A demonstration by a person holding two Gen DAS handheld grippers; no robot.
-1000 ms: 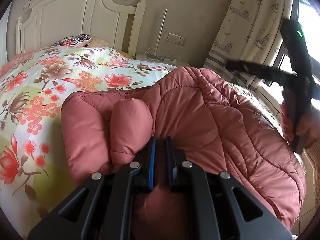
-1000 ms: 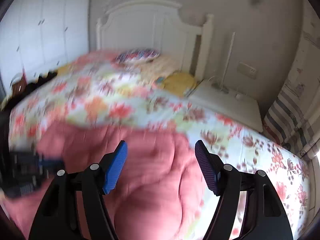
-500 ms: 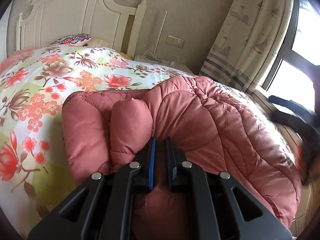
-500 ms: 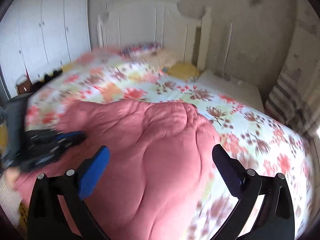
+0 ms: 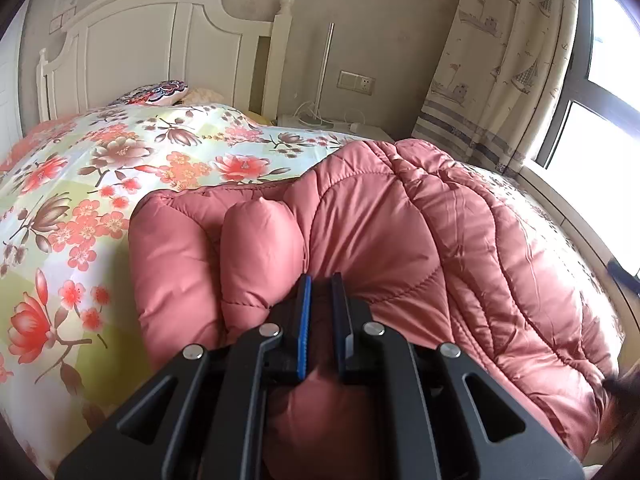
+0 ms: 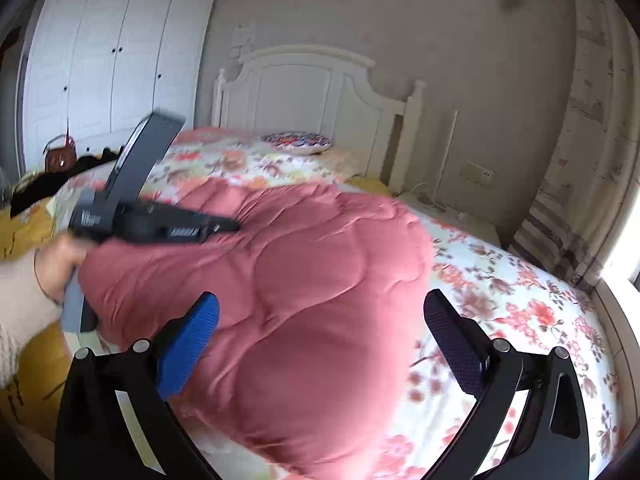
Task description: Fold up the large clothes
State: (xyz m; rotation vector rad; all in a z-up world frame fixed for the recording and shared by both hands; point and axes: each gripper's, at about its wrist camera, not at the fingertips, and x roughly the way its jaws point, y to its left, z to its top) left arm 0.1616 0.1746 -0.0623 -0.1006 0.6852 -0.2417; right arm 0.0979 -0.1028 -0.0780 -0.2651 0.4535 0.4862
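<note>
The left gripper (image 5: 320,300) is pinched tight on a fold of the pink quilted coat (image 5: 400,240) at six o'clock of its view; it should hold that edge firm as the anchor. The right gripper (image 6: 320,328) hangs above the coat's near bulge with its jaws spread wide and nothing between them. It should reach for an outer edge near four o'clock, not the puffy middle. The coat lies heaped on the floral bedspread (image 6: 520,300), headboard (image 6: 304,88) at twelve.

I see a white headboard (image 5: 168,40) on a beige wall (image 5: 380,20), floral bedspread (image 5: 100,184), white wardrobe (image 6: 116,60), sailboat curtain (image 5: 500,60), bright window (image 5: 600,100), and nightstand (image 5: 332,128).
</note>
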